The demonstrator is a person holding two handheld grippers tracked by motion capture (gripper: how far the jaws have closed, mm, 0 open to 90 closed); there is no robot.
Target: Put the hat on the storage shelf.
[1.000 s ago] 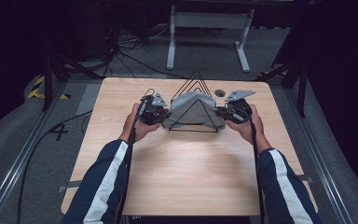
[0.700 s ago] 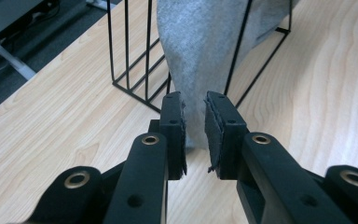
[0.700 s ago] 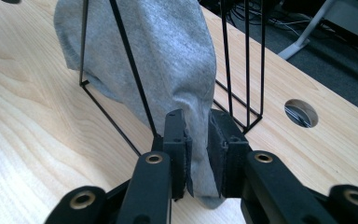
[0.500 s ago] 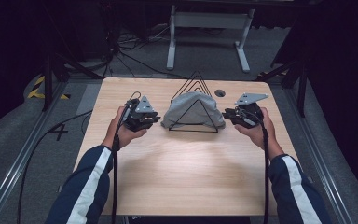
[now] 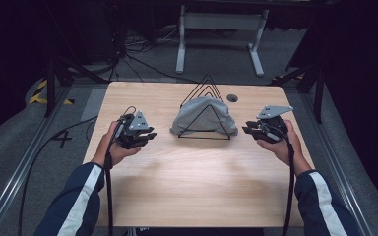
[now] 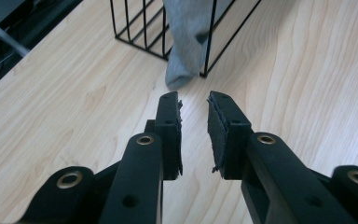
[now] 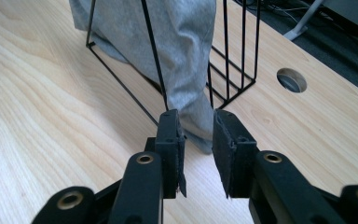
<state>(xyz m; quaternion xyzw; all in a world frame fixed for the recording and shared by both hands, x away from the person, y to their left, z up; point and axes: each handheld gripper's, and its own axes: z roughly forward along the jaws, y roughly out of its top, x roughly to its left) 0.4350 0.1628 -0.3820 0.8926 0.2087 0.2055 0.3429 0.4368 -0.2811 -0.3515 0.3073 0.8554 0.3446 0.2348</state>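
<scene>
Both tongs, left (image 5: 145, 136) and right (image 5: 250, 131), spread and empty either side of rack (image 5: 206, 86); cloth (image 5: 203, 117) draped, looks done.

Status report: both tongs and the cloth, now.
Left tongs open, empty, left of rack. Right tongs open, empty, right of it. Grey cloth draped over black wire rack, ends on table. Nothing in the way.

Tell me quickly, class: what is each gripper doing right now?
Left gripper: open, holding nothing, short of the grey cloth.
Right gripper: open, holding nothing, near the cloth's other end.
</scene>
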